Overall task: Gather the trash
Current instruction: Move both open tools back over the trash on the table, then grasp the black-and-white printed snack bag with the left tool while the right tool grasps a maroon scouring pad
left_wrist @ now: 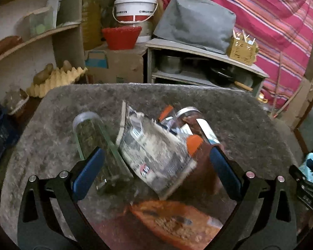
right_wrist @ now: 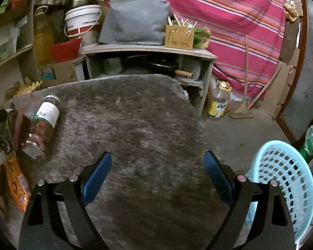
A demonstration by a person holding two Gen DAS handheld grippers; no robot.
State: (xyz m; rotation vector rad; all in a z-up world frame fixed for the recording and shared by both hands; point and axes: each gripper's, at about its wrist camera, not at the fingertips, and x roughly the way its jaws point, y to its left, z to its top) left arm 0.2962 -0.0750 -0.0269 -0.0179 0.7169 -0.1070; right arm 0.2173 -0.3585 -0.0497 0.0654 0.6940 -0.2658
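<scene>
In the left wrist view my left gripper (left_wrist: 156,164) is open, its blue pads on either side of a crumpled silver and white wrapper (left_wrist: 154,148) on the grey fuzzy table (left_wrist: 52,129). A clear jar of green herbs (left_wrist: 94,137) lies left of the wrapper. A labelled glass jar (left_wrist: 189,120) lies behind it. An orange packet (left_wrist: 173,223) lies near the front. In the right wrist view my right gripper (right_wrist: 157,173) is open and empty above bare table (right_wrist: 139,125). The labelled jar (right_wrist: 46,120) and orange packet (right_wrist: 16,183) sit at the left.
A light blue perforated basket (right_wrist: 285,185) stands on the floor at the table's right. Behind the table are a low shelf with pans (right_wrist: 148,62), a cardboard box (left_wrist: 114,64), a red basket (left_wrist: 122,37) and a white bucket (left_wrist: 135,8). An oil bottle (right_wrist: 219,102) stands on the floor.
</scene>
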